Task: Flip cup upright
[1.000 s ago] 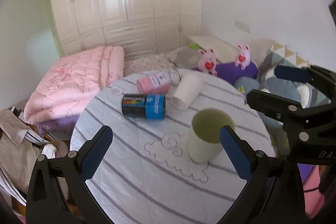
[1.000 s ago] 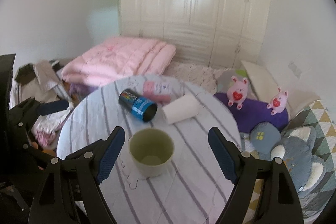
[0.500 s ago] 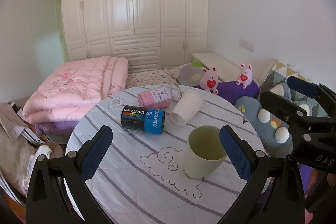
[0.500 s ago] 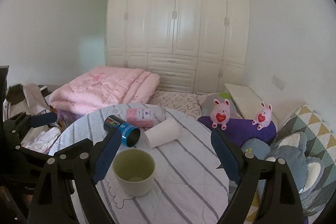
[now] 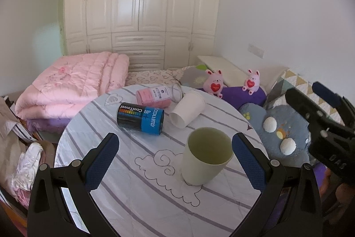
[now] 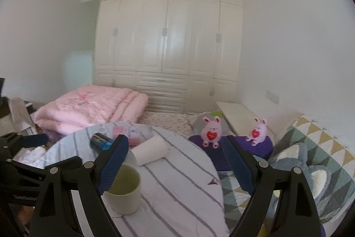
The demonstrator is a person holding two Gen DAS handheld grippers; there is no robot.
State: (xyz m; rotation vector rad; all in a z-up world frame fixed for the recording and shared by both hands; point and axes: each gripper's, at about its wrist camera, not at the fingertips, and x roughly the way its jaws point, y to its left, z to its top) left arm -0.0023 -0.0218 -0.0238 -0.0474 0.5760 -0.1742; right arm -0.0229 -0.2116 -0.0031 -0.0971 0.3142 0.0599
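A pale green cup stands upright, mouth up, on the round striped table; it also shows in the right wrist view. My left gripper is open and empty, held back from the cup, which sits just inside its right finger. My right gripper is open and empty, raised above the table's right side; the cup lies low behind its left finger. The right gripper also shows at the right edge of the left wrist view.
A white paper cup lies on its side behind the green cup. A black and blue can and a pink-filled jar also lie on the table. Pink quilt, plush toys and cushions surround the table.
Both grippers have pulled back and tilted up from the table, so more wardrobe and ceiling shows. The green cup stays upright in place. Both stay open.
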